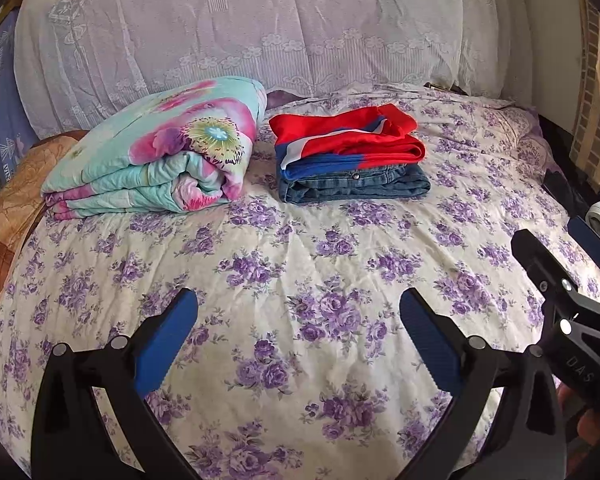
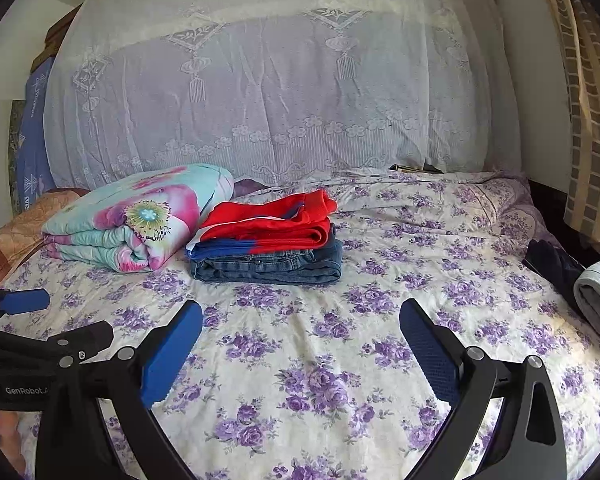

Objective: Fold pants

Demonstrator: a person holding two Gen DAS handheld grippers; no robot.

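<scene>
The left gripper (image 1: pixel 299 342) and the right gripper (image 2: pixel 301 350) both hold their blue-padded jaws wide apart and empty, low in the frame above the purple-flowered bed sheet (image 1: pixel 340 264). At frame centre, folded blue denim pants (image 1: pixel 354 186) lie under a folded red-and-blue garment (image 1: pixel 348 140). Just left rests a folded turquoise floral quilt (image 1: pixel 156 152).

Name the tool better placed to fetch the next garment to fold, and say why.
Right, probably. The grey folded garment and a dark garment lie at the bed's right edge, on the open right tool's side. The open left tool sits farther left, beside it.
</scene>
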